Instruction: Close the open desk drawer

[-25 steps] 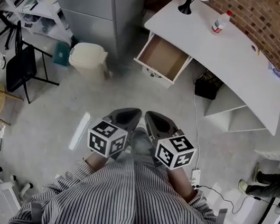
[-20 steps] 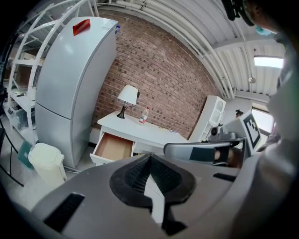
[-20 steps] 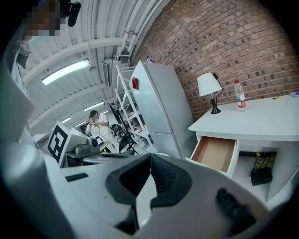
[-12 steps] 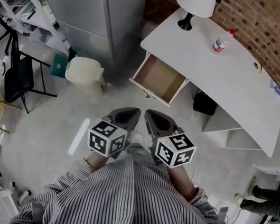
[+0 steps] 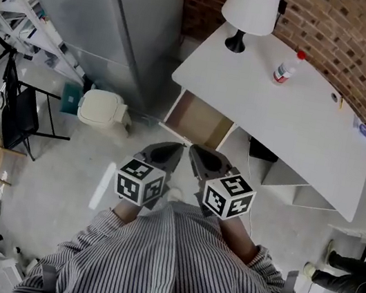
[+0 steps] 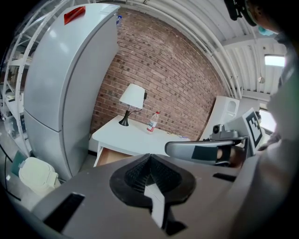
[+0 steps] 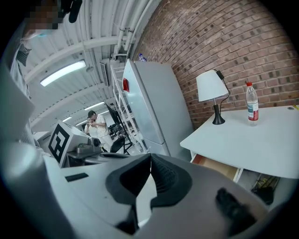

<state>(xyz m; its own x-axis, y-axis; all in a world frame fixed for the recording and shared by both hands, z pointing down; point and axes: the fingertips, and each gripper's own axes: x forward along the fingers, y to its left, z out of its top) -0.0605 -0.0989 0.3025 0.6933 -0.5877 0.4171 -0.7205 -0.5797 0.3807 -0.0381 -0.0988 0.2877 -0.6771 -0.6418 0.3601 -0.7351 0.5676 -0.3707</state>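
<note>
The white desk (image 5: 300, 121) stands against the brick wall, and its wooden drawer (image 5: 198, 120) is pulled open toward me with nothing visible inside. Both grippers are held side by side in front of my chest, just short of the drawer front. The left gripper (image 5: 175, 148) is shut with nothing between its jaws, and the right gripper (image 5: 197, 152) is shut and holds nothing either. In the left gripper view the drawer (image 6: 112, 156) shows past the shut left gripper (image 6: 149, 157). In the right gripper view the drawer (image 7: 217, 167) lies under the desk top (image 7: 252, 140), beyond the shut right gripper (image 7: 150, 156).
A white lamp (image 5: 249, 10) and a plastic bottle (image 5: 284, 67) stand on the desk. A grey fridge (image 5: 114, 18) is left of the desk, with a white bin (image 5: 102, 108) and a black chair (image 5: 21, 107) beside it. A person (image 5: 351, 267) is at the far right.
I have come closer to the desk: the open drawer now sits just ahead of the gripper tips. Both grippers stay shut and side by side.
</note>
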